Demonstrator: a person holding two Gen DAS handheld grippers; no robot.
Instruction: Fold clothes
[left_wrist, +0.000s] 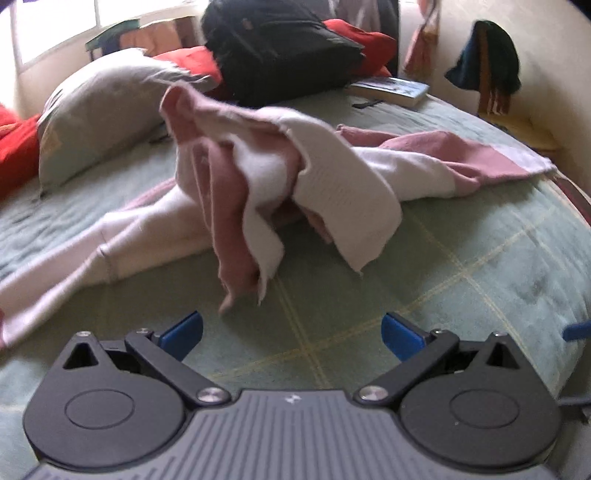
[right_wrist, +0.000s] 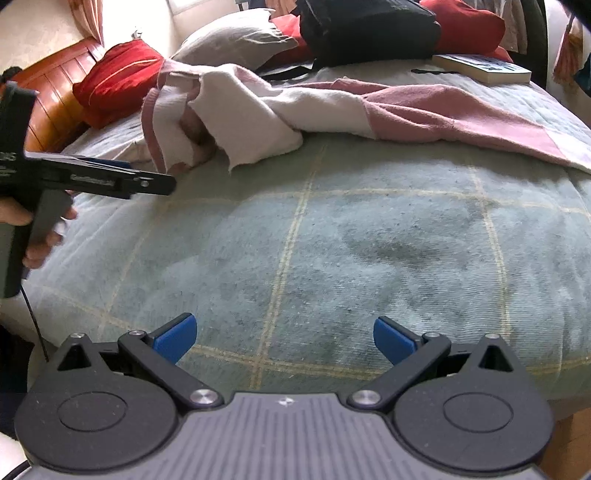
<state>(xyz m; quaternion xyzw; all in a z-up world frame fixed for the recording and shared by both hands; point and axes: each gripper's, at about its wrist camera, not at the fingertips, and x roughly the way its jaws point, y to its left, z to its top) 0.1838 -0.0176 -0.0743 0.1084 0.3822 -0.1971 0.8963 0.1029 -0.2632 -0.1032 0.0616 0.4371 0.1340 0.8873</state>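
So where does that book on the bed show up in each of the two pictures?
Left wrist view: the book lies upper right of centre, on the bed's far edge.
Right wrist view: the book sits near the top right corner.
Shared landmark: the black bag, just left of the book in both.

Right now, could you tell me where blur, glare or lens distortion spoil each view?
Left wrist view: the pink and white garment is smeared by blur, the window is blown out white, and the bed bulges from fisheye. Right wrist view: sharper overall, the blanket weave reads clearly, though the bed still curves and the left gripper at the edge is soft.
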